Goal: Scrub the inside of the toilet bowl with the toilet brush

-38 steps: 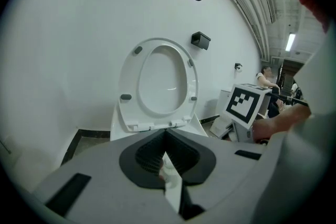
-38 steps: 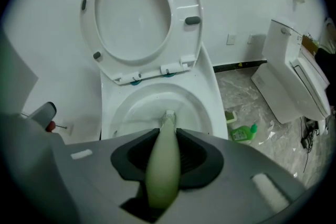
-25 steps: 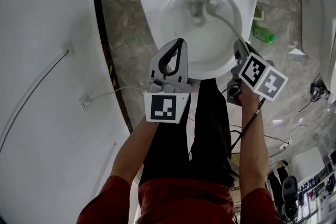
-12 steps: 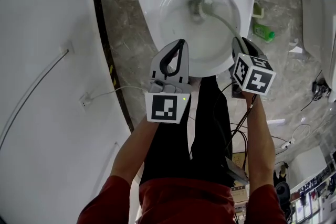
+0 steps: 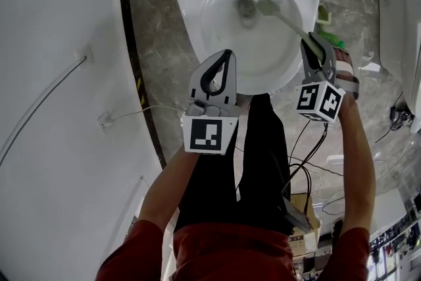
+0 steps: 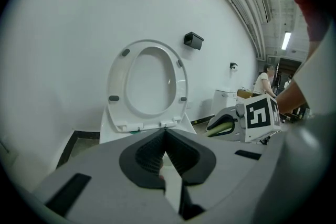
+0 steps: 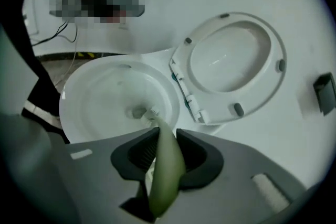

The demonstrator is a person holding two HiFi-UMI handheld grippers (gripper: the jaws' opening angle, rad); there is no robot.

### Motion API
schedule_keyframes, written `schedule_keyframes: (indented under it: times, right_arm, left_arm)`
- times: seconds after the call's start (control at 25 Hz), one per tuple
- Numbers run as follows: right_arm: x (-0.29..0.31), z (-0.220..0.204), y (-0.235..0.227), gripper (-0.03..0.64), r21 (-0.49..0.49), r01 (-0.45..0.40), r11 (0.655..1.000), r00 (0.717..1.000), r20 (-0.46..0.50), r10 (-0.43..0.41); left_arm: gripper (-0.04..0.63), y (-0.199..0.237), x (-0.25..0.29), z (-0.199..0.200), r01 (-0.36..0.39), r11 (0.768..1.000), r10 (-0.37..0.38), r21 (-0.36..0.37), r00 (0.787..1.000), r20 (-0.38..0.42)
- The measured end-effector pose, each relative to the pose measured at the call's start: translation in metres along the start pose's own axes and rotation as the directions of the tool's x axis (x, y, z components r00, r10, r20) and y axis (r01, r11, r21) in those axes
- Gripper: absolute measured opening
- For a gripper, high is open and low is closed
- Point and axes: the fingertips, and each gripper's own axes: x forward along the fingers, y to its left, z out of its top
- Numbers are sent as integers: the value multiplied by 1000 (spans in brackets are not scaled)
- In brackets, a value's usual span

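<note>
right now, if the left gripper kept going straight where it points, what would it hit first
Probably the raised toilet seat, near its hinge: the left gripper, shut and empty, points over the toilet bowl at it. Depth is unclear, so it might clip the bowl's rim first.

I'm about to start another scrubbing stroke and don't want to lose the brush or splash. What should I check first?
1. Grip: the right gripper has its jaws closed on the toilet brush handle. Ok.
2. Brush head is down inside the toilet bowl, beside the drain. Ok.
3. Seat is raised, so the bowl is open. Ok.
4. Left gripper is empty with its jaws together and hovers over the front rim, away from the brush. Ok.
5. Bristles pressing on the porcelain: cannot tell.
6. Cables lie on the floor by the person's legs. Not ok.
</note>
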Motion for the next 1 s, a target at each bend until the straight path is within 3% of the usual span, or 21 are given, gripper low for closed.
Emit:
schedule_keyframes:
  times: [0.08,0.16,0.4,0.56,0.8,0.88,1.0]
  right_arm:
    - [1,0,1,109,-94,10,996,1000,7,-10]
    - [1,-4,4,109,-97,5,995,1000,-14,-7]
    - [-7,-17,31,110,136,-41,990,996,-79,52]
    - [-13,-21,59,110,334,-74,939,988,-102,115]
    - [-15,5,96,110,619,-85,781,976,-105,189]
    - [-12,16,101,109,723,-68,687,973,-104,206]
    - [-4,18,105,107,875,-14,484,966,-114,234]
  left_arm:
    - [6,-2,-2,-2,-2,1000,2,-1,1000,-3]
    - [6,-4,-4,-4,-3,1000,3,-3,1000,-5]
    - [6,-5,-10,-7,-13,1000,13,-18,1000,-5]
    - [6,-2,-14,-10,-17,1000,17,-22,1000,-6]
    - [6,11,-20,-14,-31,999,30,-28,1000,-7]
    - [6,17,-23,-16,-37,999,37,-29,999,-9]
    - [6,25,-26,-19,-45,999,45,-26,999,-14]
